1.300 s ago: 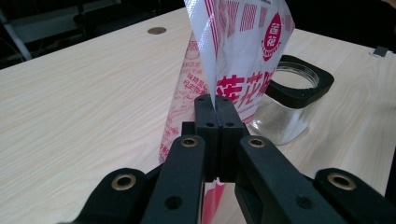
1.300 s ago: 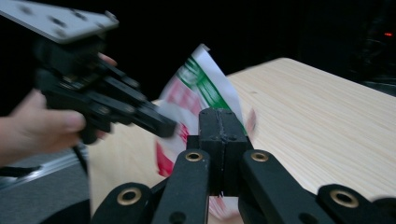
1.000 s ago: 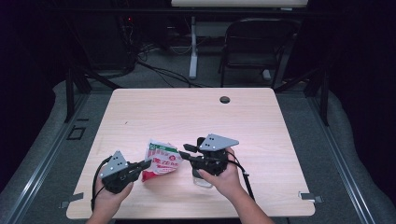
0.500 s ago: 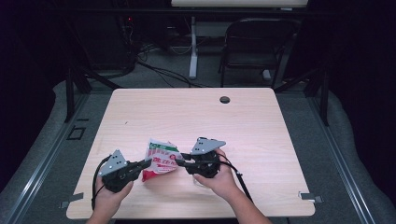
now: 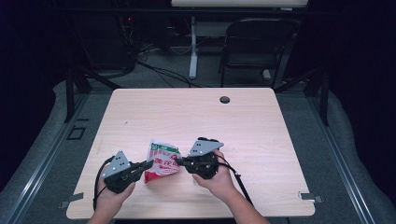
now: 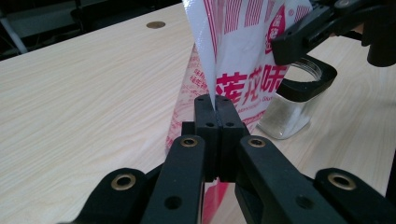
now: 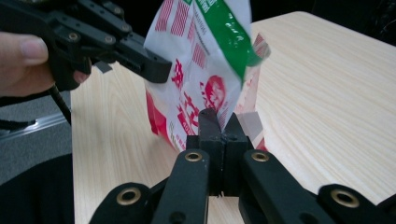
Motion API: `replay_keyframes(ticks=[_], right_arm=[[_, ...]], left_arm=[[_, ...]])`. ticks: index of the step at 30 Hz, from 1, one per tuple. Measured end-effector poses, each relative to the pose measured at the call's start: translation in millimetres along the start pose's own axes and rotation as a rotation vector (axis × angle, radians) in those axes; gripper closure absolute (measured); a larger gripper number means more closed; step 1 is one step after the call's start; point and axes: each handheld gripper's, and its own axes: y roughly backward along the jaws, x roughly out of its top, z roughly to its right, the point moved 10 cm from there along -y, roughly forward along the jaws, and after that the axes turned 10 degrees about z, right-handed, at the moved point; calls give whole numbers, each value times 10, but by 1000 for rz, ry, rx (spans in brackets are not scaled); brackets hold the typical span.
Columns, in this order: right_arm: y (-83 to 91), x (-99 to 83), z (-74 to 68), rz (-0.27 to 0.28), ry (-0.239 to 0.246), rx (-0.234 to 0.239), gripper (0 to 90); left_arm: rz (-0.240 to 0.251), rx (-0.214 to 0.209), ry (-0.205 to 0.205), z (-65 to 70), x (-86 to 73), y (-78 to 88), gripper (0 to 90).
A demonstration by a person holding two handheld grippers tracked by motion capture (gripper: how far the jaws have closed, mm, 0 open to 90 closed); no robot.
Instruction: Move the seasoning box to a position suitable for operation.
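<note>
The left gripper point(image 6: 215, 105) has its jaws pinched on one edge of the snack bag point(image 5: 161, 160), and the right gripper point(image 7: 223, 122) is clamped on the opposite edge — the bag hangs between them, near the table's point(image 5: 261, 126) front edge. A small clear glass jar point(image 6: 293, 100) stands just beside the bag. Most of the tabletop beyond lies bare. The bag is white with red print and a green band — crinkled.
</note>
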Motion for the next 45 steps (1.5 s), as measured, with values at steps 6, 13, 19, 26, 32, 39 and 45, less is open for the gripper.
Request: replay_keyframes(ticks=[6,13,19,26,32,39,45], right_arm=[[11,88,-17,12,20,-26,900],[36,87,-32,16,25,-9,900],[55,63,-39,22,16,-2,900],[99,34,-33,26,12,4,900],[137,2,-45,34,7,6,900],[188,-36,-62,39,8,9,900],[229,-63,-91,38,18,12,900]], left_arm=[[-3,4,-15,6,5,19,900],[17,-92,56,109,-43,57,841],[7,-87,86,93,-107,13,694],[-52,-122,126,131,-289,-104,457],[-80,-131,157,149,-384,-207,397],[-111,-135,177,163,-459,-297,380],[-145,-150,177,218,-537,-389,377]])
